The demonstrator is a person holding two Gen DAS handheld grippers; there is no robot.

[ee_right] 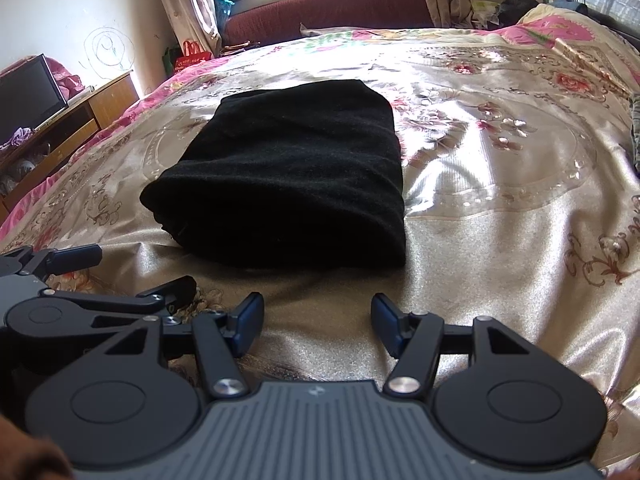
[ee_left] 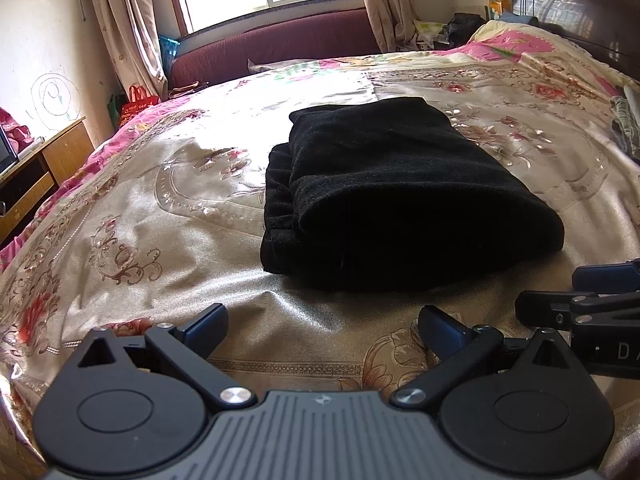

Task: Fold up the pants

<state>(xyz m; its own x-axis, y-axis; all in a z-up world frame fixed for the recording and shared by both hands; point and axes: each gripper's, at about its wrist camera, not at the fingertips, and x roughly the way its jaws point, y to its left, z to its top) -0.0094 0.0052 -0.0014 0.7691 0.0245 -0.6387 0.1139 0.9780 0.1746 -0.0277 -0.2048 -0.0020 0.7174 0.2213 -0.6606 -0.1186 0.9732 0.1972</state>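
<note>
Black pants (ee_left: 384, 196) lie folded into a compact stack on the floral satin bedspread (ee_left: 160, 208); they also show in the right wrist view (ee_right: 288, 176). My left gripper (ee_left: 322, 328) is open and empty, a short way in front of the stack's near edge. My right gripper (ee_right: 318, 322) is open and empty, also just short of the stack. The right gripper shows at the right edge of the left view (ee_left: 576, 292). The left gripper shows at the left of the right view (ee_right: 120, 276). Neither touches the pants.
A dark red sofa (ee_left: 280, 48) and a curtained window stand beyond the bed. A wooden cabinet (ee_right: 80, 120) with a TV (ee_right: 28, 92) is at the left. A dark headboard (ee_left: 580, 4) and loose clothes (ee_left: 624, 124) are at the right.
</note>
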